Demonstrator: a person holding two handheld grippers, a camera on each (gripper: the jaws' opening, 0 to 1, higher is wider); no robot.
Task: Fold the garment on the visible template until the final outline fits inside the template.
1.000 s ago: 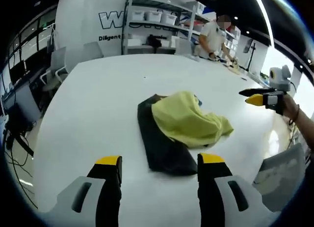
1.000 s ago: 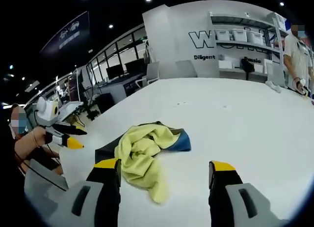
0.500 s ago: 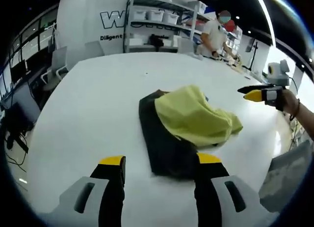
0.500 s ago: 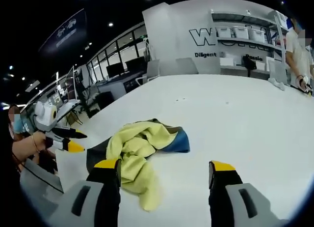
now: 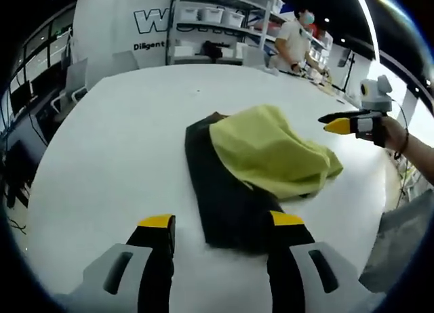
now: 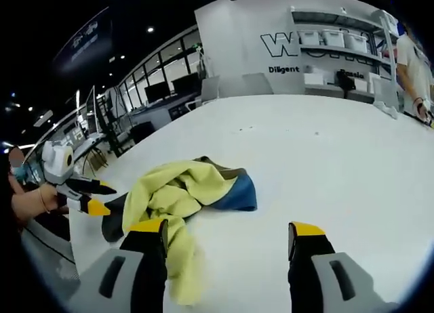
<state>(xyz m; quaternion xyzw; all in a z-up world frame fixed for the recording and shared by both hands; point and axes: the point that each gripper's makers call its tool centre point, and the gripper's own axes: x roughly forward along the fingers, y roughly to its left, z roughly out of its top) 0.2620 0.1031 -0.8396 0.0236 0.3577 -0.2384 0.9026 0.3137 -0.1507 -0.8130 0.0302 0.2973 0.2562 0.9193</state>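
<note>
Lying crumpled on the white table (image 5: 102, 143), a yellow-green garment (image 5: 271, 154) is heaped over the far part of a dark rectangular template (image 5: 224, 198), which is laid flat. In the left gripper view the left gripper (image 5: 215, 225) is held with jaws spread and nothing between them, its right jaw seen over the template's near edge; the right gripper (image 5: 339, 123) is seen beyond the garment, but whether it is parted cannot be told there. In the right gripper view a blue panel (image 6: 237, 194) of the garment is revealed, and the right gripper (image 6: 227, 233) is shown released and empty. Shelving (image 5: 217, 28) and a standing person (image 5: 291, 45) are noted behind.
</note>
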